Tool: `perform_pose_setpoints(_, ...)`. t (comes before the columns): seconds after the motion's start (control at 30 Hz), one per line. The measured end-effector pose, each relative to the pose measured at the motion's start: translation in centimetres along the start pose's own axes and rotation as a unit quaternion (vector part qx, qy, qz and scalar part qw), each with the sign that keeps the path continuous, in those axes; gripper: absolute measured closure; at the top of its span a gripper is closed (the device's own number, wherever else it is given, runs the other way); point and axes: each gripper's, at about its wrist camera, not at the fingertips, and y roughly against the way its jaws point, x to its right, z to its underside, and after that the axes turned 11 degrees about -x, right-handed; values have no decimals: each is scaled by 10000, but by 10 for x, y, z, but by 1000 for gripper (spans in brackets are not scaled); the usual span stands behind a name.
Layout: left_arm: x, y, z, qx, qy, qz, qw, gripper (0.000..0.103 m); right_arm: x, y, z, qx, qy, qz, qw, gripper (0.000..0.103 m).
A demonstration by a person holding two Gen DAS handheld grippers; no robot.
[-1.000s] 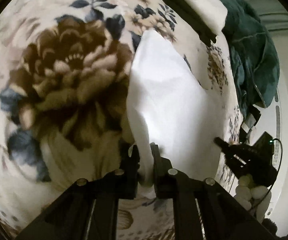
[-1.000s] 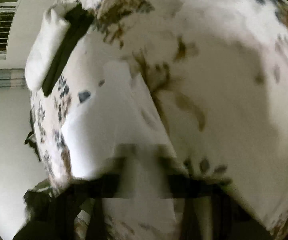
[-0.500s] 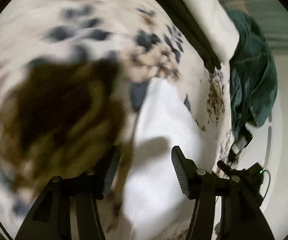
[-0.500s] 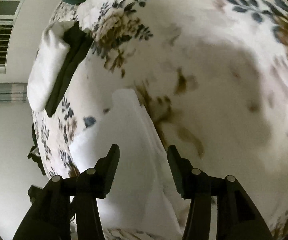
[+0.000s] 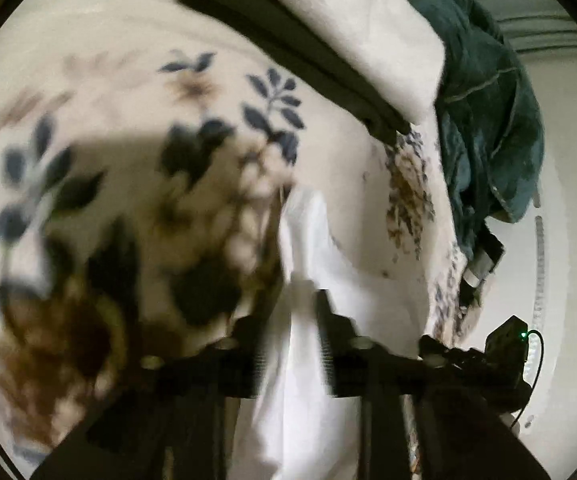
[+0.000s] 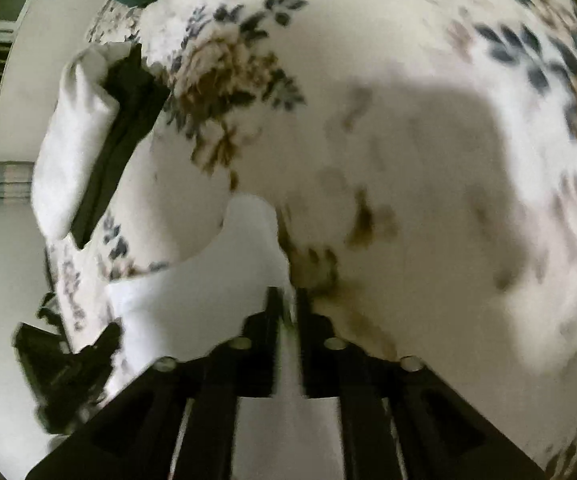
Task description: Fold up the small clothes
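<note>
A small white garment (image 5: 316,264) lies on the floral bedspread (image 5: 128,92). In the left wrist view my left gripper (image 5: 290,312) is closed on a bunched edge of the white cloth; the frame is blurred. In the right wrist view the same white garment (image 6: 208,280) lies at the lower left, and my right gripper (image 6: 288,308) has its fingers nearly together, pinching the garment's right edge. The part of the cloth under both grippers is hidden.
A folded white piece (image 5: 352,32) on a folded dark piece (image 5: 288,52) lies at the far edge of the bed; both also show in the right wrist view (image 6: 72,148). A dark green blanket (image 5: 488,112) hangs off the bed's side. The other gripper (image 5: 488,360) shows at the right.
Both grippers opened half a second ago and have now closed again on the white garment, farther along its edge. The garment looks narrower and more bunched than a second ago.
</note>
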Motion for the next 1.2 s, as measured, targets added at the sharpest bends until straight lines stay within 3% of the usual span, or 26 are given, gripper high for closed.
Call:
perform_pose_setpoints(0.07,-8,8,26,-58,181,8,9998,53,10,8,27,-207,80,-37,9997,57)
perform_pose_setpoints(0.17,-15,5,59,-294,320,151,9989,52,25,-2,57,-652,13,19,9979,57)
perform_pose_setpoints(0.27,-12,-3,89,-313,191,-143,9992,55,41,-23,76,-910,-165,-75,9957,57)
perform_pose_setpoints(0.3,-11,-2,96,-230,159,-189,9994,64,44,-26,80,-824,-205,-136,9963,62)
perform_pose_setpoints(0.33,-12,-2,103,-173,151,-395,9990,97,44,-27,83,-752,-200,-165,9968,93)
perform_pose_setpoints(0.37,-15,0,108,-177,166,-515,9984,97,43,-27,85,-702,-167,-134,9973,101)
perform_pose_setpoints(0.4,-19,3,113,-171,205,-547,9981,97,40,-23,89,-535,-84,-2,9985,101)
perform_pose_setpoints(0.5,-43,3,124,-359,438,-1246,9906,99,40,-18,92,-416,-64,196,9989,101)
perform_pose_setpoints(0.53,-56,4,128,-474,660,-1211,9893,99,41,-17,92,-450,-79,213,9987,101)
perform_pose_setpoints(0.6,-72,12,134,-465,1196,-818,9884,94,42,-16,87,-600,-43,208,9980,101)
perform_pose_setpoints(0.63,-80,19,139,-383,1576,-423,9859,90,42,-15,86,-697,-60,150,9974,100)
perform_pose_setpoints(0.67,-83,21,143,-337,1796,-73,9831,67,43,-13,85,-757,-105,130,9970,94)
perform_pose_setpoints(0.7,-87,21,148,-271,2113,419,9761,34,47,-9,86,-804,-226,72,9965,89)
perform_pose_setpoints(0.73,-88,19,152,-219,2344,752,9690,29,50,-5,87,-792,-305,6,9964,71)
perform_pose_setpoints(0.77,-87,13,156,-144,2545,1182,9597,29,53,-3,90,-772,-409,-77,9961,53)
perform_pose_setpoints(0.8,-85,2,158,-189,2717,1516,9502,29,58,0,96,-755,-586,-289,9950,51)
perform_pose_setpoints(0.87,-81,-22,159,-304,2981,1751,9378,29,63,-4,103,-851,-760,-545,9920,50)
perform_pose_setpoints(0.97,-72,-49,155,-280,3125,1778,9327,29,69,-32,111,-1259,-1070,-1005,9811,45)
perform_pose_setpoints(1.03,-68,-59,154,-78,3172,1726,9325,30,75,-63,112,-1594,-1446,-1372,9669,45)
perform_pose_setpoints(1.07,-59,-64,155,45,3160,1663,9341,35,78,-74,112,-1602,-1660,-1512,9612,45)
perform_pose_setpoints(1.1,-57,-63,155,179,3132,1643,9352,68,80,-77,112,-1542,-1747,-1591,9594,45)
perform_pose_setpoints(1.13,-55,-60,155,276,3055,1517,9396,81,82,-75,111,-1257,-1875,-1668,9598,55)
perform_pose_setpoints(1.17,-54,-59,155,309,3002,1413,9429,83,83,-71,109,-1009,-1917,-1663,9620,82)
perform_pose_setpoints(1.2,-54,-58,156,330,2977,1430,9433,83,78,-65,105,-841,-1798,-1570,9675,87)
